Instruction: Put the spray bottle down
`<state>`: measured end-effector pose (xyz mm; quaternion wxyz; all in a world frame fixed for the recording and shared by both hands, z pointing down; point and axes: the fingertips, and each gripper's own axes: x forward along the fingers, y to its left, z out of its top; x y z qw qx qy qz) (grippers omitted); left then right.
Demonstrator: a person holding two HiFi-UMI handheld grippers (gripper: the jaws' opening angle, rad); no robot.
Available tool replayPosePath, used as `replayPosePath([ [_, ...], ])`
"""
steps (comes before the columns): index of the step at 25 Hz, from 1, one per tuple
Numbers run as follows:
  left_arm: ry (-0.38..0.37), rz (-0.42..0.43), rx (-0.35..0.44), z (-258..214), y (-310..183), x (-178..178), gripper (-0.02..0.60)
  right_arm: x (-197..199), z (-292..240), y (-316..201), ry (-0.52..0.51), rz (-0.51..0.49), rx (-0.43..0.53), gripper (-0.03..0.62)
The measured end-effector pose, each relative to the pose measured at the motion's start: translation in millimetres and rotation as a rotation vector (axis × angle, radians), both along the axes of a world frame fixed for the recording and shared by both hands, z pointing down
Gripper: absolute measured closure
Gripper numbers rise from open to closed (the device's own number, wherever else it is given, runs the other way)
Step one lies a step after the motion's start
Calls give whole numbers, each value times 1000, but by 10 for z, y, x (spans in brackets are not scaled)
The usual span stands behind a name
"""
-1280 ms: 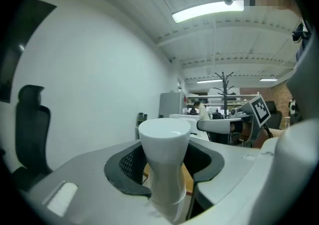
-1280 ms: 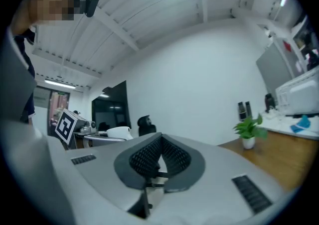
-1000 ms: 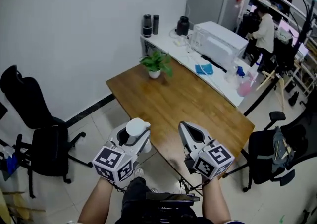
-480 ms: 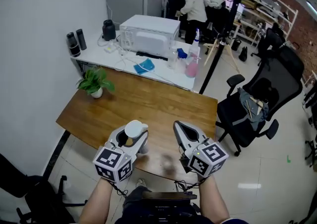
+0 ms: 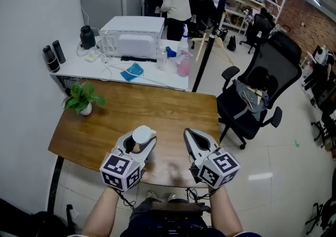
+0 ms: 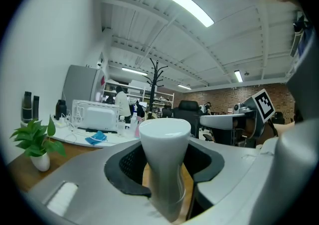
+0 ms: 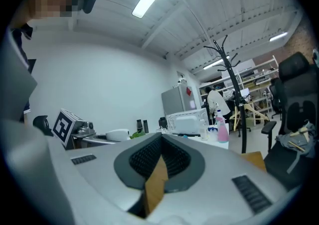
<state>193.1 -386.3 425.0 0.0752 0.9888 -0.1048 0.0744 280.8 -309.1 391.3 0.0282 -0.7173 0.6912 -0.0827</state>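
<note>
My left gripper (image 5: pixel 140 137) is shut on the spray bottle (image 5: pixel 142 135), a white upright thing of which only the round top shows from above. In the left gripper view the spray bottle (image 6: pixel 164 167) stands between the black pads, widening toward its flat top, with the left gripper (image 6: pixel 165 179) closed round its narrower part. It hangs over the near edge of the wooden table (image 5: pixel 157 107). My right gripper (image 5: pixel 191 134) is beside it to the right, shut and empty. In the right gripper view the right gripper (image 7: pixel 158 142) has its tips together.
A potted plant (image 5: pixel 81 99) stands at the wooden table's left end. Behind it a white desk (image 5: pixel 73 65) carries a white boxy appliance (image 5: pixel 131 36), a blue cloth and a pink spray bottle (image 5: pixel 184 65). A black office chair (image 5: pixel 252 94) stands to the right; a person (image 5: pixel 176 0) stands far back.
The view has swung round, so the wooden table now lies straight ahead. Both grippers have come over its near edge. The left grip on the bottle is unchanged.
</note>
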Motion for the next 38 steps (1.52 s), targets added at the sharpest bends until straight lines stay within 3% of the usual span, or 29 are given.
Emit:
replayPosePath([
  [16, -22, -26, 35, 437, -149, 458, 368, 222, 178, 73, -5, 61, 0, 592],
  [24, 26, -26, 69, 732, -445, 928, 368, 219, 283, -4, -12, 58, -30, 592],
  [30, 18, -82, 67, 936, -728, 1183, 368, 260, 321, 13, -11, 74, -45, 592],
  [38, -3, -109, 55, 1229, -856, 1275, 368, 329, 418, 36, -18, 99, -75, 592],
])
